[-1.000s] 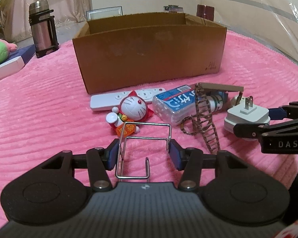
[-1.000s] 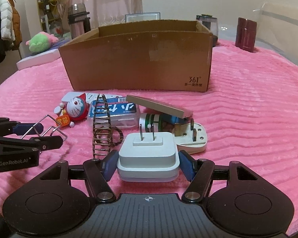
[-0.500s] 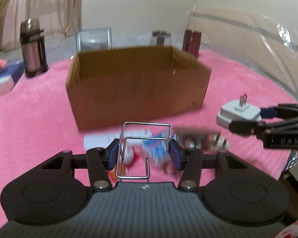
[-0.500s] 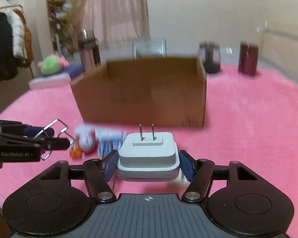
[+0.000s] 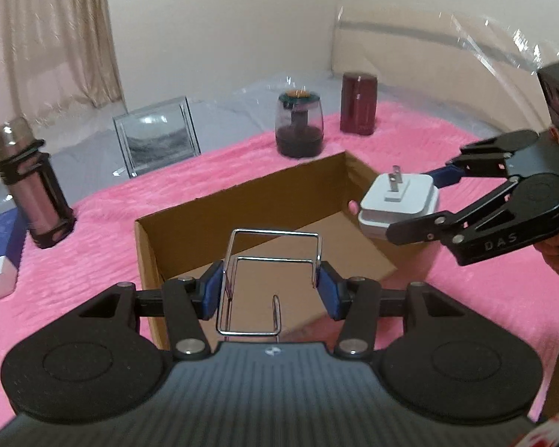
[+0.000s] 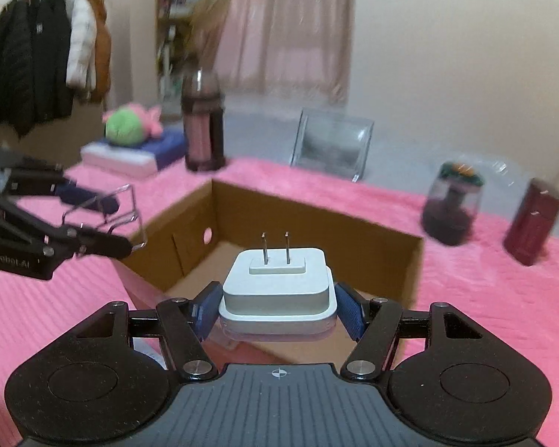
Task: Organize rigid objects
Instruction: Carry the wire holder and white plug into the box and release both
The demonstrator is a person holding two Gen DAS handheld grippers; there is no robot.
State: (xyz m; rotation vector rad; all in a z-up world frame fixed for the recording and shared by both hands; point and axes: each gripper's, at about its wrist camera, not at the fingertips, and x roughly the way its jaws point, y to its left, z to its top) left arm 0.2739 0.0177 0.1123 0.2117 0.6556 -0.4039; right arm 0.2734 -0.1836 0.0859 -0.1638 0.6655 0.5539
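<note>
A home bedroom: fluffy pink blanket (image 6: 484,283), dark coats on a far-left rack (image 6: 37,59), pale window curtains (image 6: 290,26).

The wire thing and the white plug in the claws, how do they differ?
The wire rack is an open frame of bent shiny metal you can see through; the white plug is a solid plastic block with two prongs pointing up. Both are gripped by their sides and held above the cardboard box.

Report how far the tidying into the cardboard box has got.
Done: nothing shows inside the cardboard box; its visible floor is bare. In hand: the left gripper holds a wire rack and the right gripper a white plug adapter, both poised over the box. Left: releasing both; other items are out of view.
</note>
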